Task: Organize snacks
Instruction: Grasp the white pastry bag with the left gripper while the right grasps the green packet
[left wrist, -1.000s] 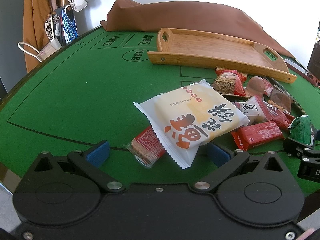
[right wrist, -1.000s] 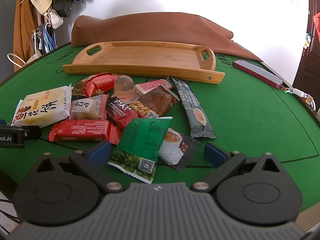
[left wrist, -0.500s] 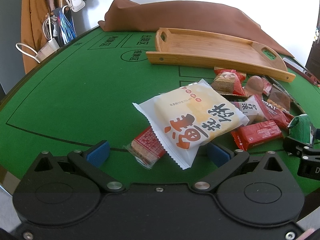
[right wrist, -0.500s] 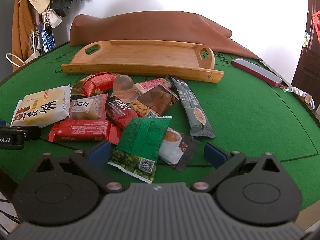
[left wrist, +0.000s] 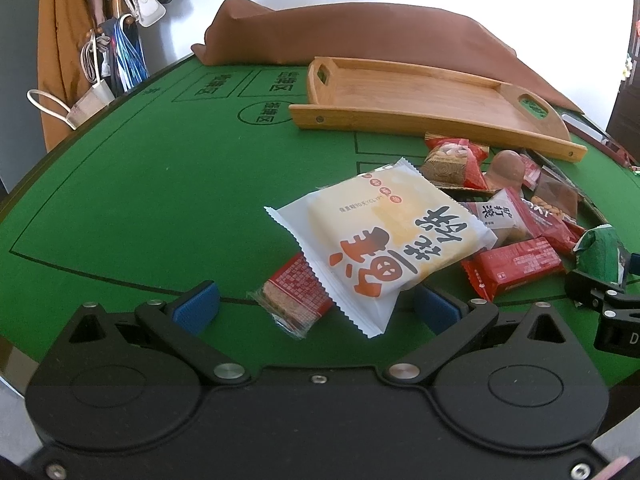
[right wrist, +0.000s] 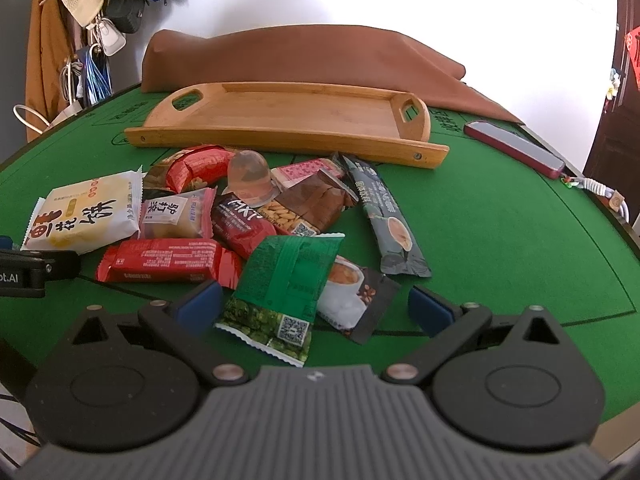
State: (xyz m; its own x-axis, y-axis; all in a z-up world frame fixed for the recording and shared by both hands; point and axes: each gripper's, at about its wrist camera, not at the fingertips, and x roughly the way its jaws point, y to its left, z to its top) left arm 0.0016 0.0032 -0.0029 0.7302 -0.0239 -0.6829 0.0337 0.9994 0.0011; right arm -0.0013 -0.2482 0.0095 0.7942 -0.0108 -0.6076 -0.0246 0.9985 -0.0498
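Observation:
A pile of snack packets lies on the green table [left wrist: 132,200] in front of an empty wooden tray [left wrist: 420,98] [right wrist: 288,116]. My left gripper [left wrist: 316,306] is open, its blue pads either side of a white-and-yellow cake packet [left wrist: 384,236] and a small red wafer [left wrist: 296,296]. My right gripper [right wrist: 314,304] is open around a green packet [right wrist: 284,280] lying over a coffee sachet [right wrist: 352,296]. Behind these lie a red bar [right wrist: 168,266], a jelly cup [right wrist: 250,178], a nut pack [right wrist: 308,204] and a long dark stick sachet [right wrist: 390,224].
A red phone [right wrist: 516,148] and a small charm lie at the table's right rim. Brown cloth [right wrist: 304,60] is heaped behind the tray. Bags, a hat and a coat hang at the far left. Bare green felt spreads to the left and right of the pile.
Both views have shifted slightly, with the tray and snacks sitting a little lower and closer. Neither gripper's opening has changed and no snack has moved.

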